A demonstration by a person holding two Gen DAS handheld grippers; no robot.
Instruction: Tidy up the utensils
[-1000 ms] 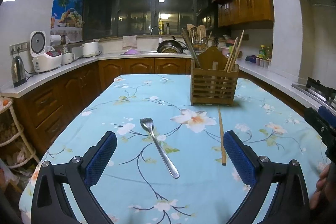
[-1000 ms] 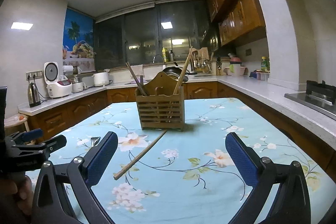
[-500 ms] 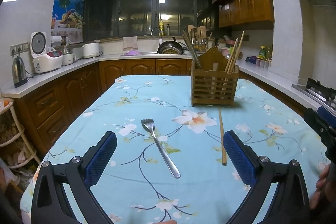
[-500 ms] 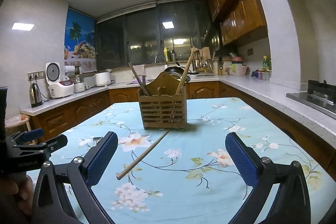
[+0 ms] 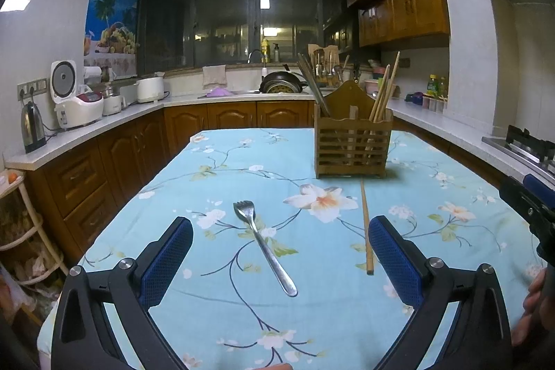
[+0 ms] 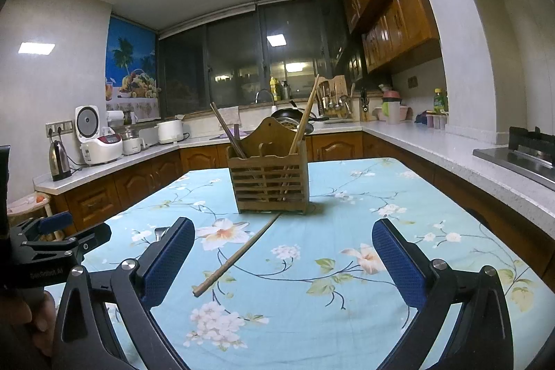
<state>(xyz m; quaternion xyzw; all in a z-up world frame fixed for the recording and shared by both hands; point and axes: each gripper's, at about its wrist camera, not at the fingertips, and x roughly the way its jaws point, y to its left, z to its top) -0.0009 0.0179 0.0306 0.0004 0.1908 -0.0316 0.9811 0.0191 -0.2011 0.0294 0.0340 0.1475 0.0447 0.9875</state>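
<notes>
both claws, left claw (image 5: 280, 254) and right claw (image 6: 282, 252), hover level (gaping wide, holding nothing).

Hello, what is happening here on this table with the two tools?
A person holds two grippers, tidying utensils. The left gripper is open above a metal fork lying on the floral tablecloth. The right gripper is open too, facing a loose chopstick. The wooden holder already contains chopsticks. Nothing is gripped.

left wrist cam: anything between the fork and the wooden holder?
Only bare floral tablecloth between the fork and the wooden holder, as the left wrist view shows. The loose chopstick lies off to the right of that stretch.
</notes>
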